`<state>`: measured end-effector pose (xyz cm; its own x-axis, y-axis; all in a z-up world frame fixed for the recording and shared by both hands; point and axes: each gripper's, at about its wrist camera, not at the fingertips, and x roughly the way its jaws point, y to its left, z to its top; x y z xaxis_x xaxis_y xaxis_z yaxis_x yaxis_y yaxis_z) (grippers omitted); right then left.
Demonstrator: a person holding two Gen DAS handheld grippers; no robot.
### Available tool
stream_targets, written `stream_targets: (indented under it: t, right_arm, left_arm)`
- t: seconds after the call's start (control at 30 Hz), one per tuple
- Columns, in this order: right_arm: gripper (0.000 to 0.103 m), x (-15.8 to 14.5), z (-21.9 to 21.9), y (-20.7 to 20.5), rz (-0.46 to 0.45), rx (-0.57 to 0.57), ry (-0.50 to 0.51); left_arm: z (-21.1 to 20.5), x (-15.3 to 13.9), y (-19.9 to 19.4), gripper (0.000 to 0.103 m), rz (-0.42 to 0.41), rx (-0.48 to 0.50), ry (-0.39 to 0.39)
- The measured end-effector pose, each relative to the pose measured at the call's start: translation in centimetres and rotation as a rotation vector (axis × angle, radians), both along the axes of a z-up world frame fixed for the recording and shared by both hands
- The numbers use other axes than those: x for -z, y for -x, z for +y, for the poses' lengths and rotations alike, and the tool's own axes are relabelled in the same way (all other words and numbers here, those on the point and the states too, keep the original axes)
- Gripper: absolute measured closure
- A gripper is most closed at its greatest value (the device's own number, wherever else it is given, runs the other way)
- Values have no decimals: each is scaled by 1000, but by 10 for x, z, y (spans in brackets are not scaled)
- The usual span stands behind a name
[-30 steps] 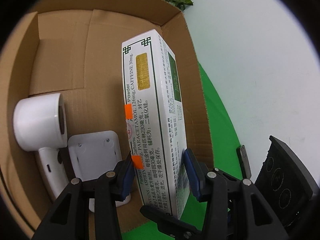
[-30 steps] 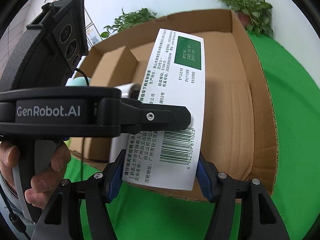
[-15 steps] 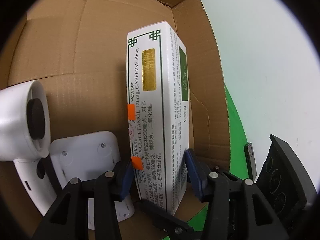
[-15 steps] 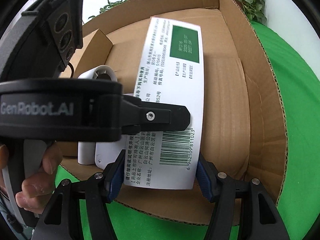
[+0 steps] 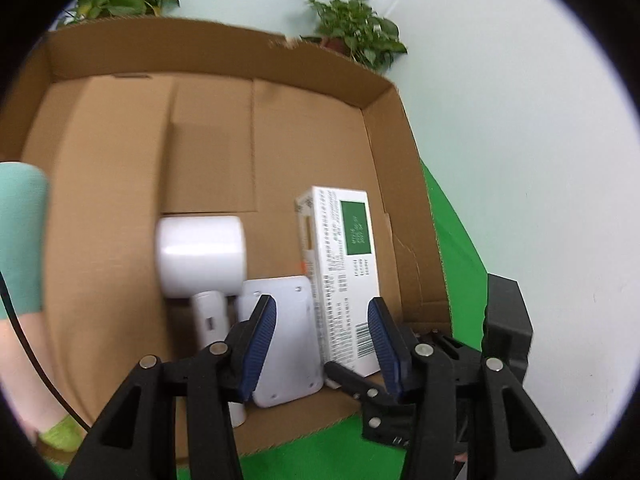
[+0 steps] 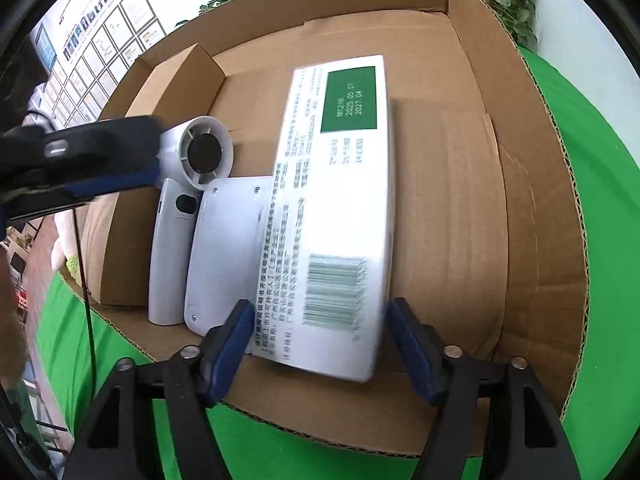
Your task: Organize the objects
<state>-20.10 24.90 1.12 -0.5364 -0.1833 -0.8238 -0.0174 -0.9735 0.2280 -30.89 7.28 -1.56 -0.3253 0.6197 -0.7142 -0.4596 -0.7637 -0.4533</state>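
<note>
Three items in corrugated cardboard box (image 6: pixel 520 160) — glossy rectangular medicine carton (image 6: pixel 336 200), rounded white fan (image 6: pixel 188 184)

Left gripper (image 5: pixel 322 336): two black plastic fingers with ribbed blue pads (image 5: pixel 260 344) and silver screw heads; right gripper (image 6: pixel 320 344) built the same, black with blue pads (image 6: pixel 224 354); a thin black cable (image 6: pixel 86 280) trails beside it.
</note>
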Motion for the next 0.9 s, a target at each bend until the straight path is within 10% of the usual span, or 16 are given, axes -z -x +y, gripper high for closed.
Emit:
stream_targets:
  t: [0.23,0.33,0.43,0.5,0.9]
  right_arm:
    - [23,-9,9,8,79,60,-104]
    - [0,-41,-13,-32,228,87,-186]
    - [0,-50,-42,-60,339,68,-205]
    - [0,-43,-42,-75,372,75,-209]
    - [0,-4,-76,-66,431,216,-220]
  left_arm:
    - [-30,-61,-47,57,203,-127,128]
    - [-34,-68,-75,53,440,-209,271]
    - [-47,-88,-113,7,617,-294,363]
    - [-54,-81,-131,0,692,-353,391]
    - [-52,29,-73,0,551,-486,384]
